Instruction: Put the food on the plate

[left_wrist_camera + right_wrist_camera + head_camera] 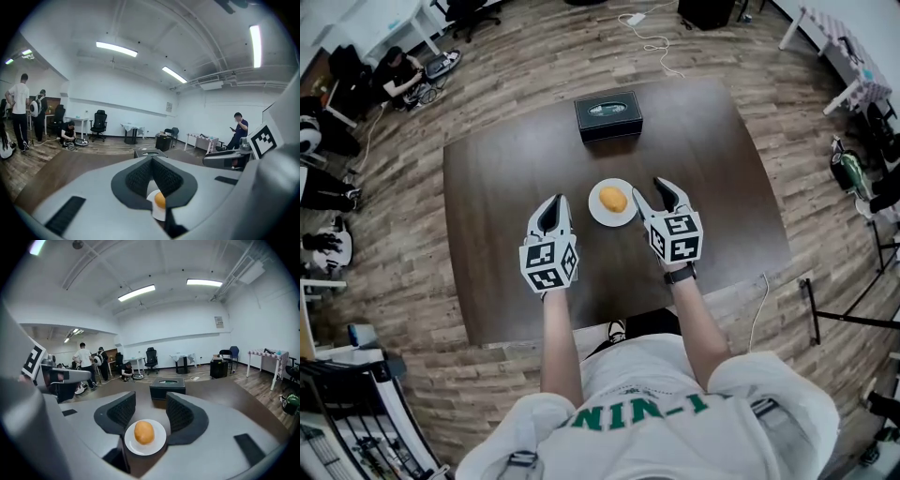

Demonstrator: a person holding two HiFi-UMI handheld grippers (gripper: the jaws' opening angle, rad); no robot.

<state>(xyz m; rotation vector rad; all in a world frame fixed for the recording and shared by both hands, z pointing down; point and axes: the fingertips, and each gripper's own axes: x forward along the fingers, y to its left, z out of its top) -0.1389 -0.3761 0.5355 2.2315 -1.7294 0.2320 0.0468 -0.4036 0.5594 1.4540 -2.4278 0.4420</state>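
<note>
The plate (598, 210) sits on the table (506, 178) at my 12 o'clock, with the food (613, 200) on its middle. The box (608, 115) lies behind the plate, farther out at 12 and well apart from it. My left gripper (555, 206) is at the plate's 9 o'clock, my right gripper (651, 191) at its 3 o'clock, just beside the rim.

The head view looks steeply down from above the tabletop's (506, 187) near edge, while the cameras on the left tool (554, 204) and right tool (654, 192) sit low and close, facing far across it, all three sharing the plate (159, 439) and black box (167, 388).
</note>
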